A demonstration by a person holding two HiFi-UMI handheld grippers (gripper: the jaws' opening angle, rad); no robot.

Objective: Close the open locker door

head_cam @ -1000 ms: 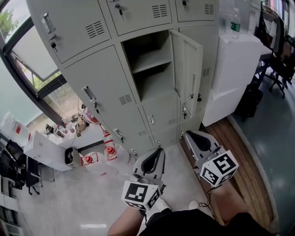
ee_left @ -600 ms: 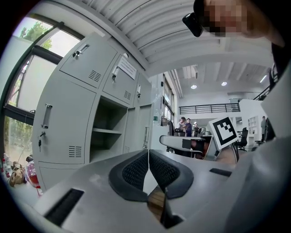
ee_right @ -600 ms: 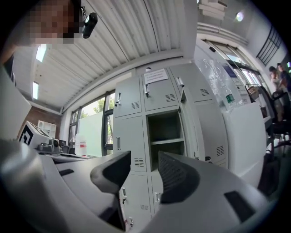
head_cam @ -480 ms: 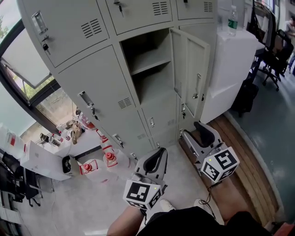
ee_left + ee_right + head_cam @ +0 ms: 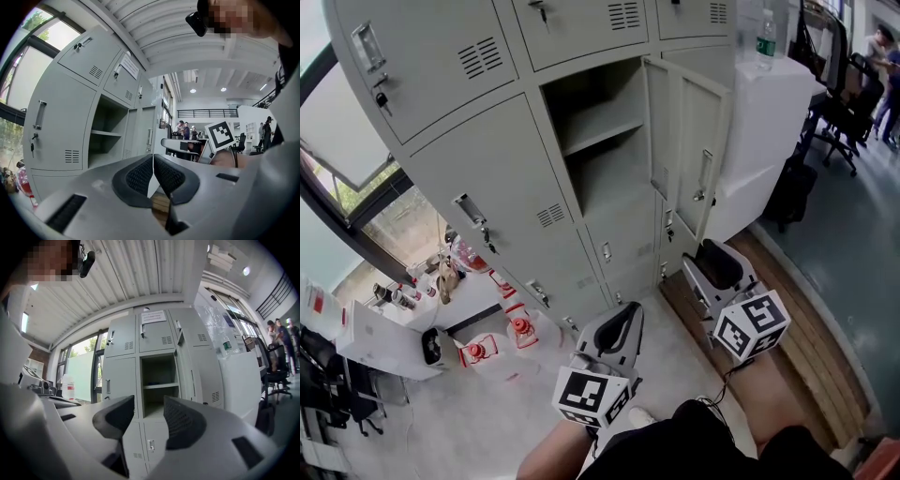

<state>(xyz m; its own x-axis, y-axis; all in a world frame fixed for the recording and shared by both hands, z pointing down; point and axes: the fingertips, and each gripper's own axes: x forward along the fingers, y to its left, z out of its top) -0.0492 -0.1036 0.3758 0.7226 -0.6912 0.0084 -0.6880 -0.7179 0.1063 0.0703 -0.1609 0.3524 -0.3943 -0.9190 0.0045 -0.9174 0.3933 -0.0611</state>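
Approach stage: the locker door (image 5: pixel 690 155), swung out at the right edge of its compartment (image 5: pixel 602 141), is not yet touched; the right gripper (image 5: pixel 710 262) has just been spread, empty, the left gripper (image 5: pixel 623 323) is pressed together; a push on the door's outer face is judged due next.

Large window (image 5: pixel 380 211), pale floor (image 5: pixel 459 412), wooden strip (image 5: pixel 806 347), office chair (image 5: pixel 836 112)

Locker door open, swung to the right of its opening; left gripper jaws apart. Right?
No: the left gripper is shut, pads together with nothing between them, per the left gripper view. The locker door is open, swung to the right of its opening.
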